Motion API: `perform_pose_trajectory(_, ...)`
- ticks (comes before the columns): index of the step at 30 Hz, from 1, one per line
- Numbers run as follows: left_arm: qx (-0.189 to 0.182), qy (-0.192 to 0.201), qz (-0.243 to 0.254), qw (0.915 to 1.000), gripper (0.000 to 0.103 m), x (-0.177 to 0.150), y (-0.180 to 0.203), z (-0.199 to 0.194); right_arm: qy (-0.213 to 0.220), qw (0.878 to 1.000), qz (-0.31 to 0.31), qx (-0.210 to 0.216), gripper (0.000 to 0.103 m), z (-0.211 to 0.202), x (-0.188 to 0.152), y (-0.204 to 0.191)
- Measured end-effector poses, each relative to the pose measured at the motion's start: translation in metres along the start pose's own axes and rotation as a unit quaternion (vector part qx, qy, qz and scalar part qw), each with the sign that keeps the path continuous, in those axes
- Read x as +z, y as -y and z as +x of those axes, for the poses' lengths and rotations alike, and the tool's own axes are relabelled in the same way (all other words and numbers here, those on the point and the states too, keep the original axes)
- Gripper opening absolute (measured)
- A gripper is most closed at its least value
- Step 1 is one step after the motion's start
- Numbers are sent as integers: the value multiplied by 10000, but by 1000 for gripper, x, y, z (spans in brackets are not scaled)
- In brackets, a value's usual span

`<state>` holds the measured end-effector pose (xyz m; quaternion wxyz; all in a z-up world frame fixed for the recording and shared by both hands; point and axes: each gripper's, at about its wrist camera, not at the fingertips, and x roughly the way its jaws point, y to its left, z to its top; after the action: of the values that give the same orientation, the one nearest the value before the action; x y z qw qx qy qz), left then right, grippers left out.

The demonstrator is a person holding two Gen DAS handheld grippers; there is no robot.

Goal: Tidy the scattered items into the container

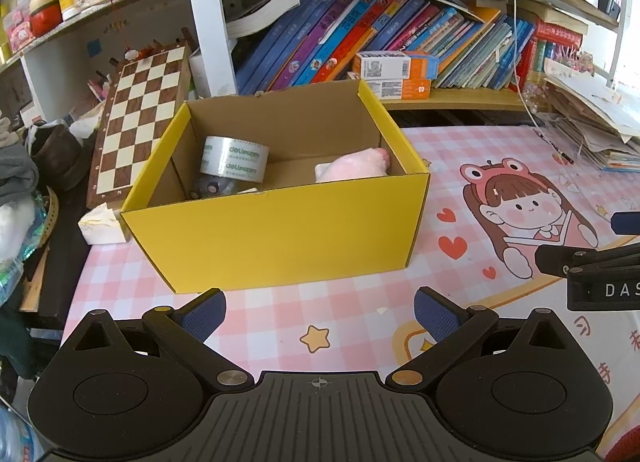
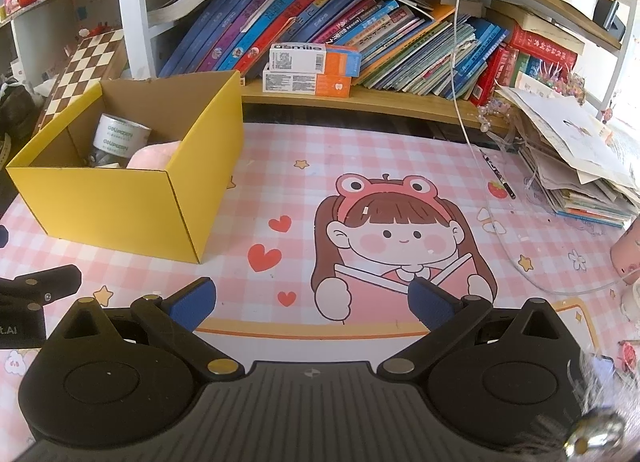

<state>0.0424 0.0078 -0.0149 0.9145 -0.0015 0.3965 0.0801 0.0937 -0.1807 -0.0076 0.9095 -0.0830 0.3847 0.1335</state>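
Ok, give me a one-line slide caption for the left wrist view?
Open left tongs face the yellow box, tape roll and pink plush already inside.

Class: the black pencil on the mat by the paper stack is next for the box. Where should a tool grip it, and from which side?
Grip the pencil mid-shaft, from above, fingers across its width. It lies flat on the mat, slim and long, with the paper stack close on its right; the white cable runs beside its far end.

Each gripper, the left gripper (image 1: 319, 312) and the right gripper (image 2: 312, 298), is black plastic with a ribbed base, round pivot discs, silver and brass screws, and blue textured pads (image 1: 204, 312). White lettering, perhaps "DAS", marks the right gripper's side.
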Motion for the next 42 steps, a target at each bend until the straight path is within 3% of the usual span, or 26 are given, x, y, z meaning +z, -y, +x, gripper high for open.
perform_pose_trajectory(42,31,23,-8,10000,102,-3,-1,-3,-25,9999,-93,76,103,0,0,-3)
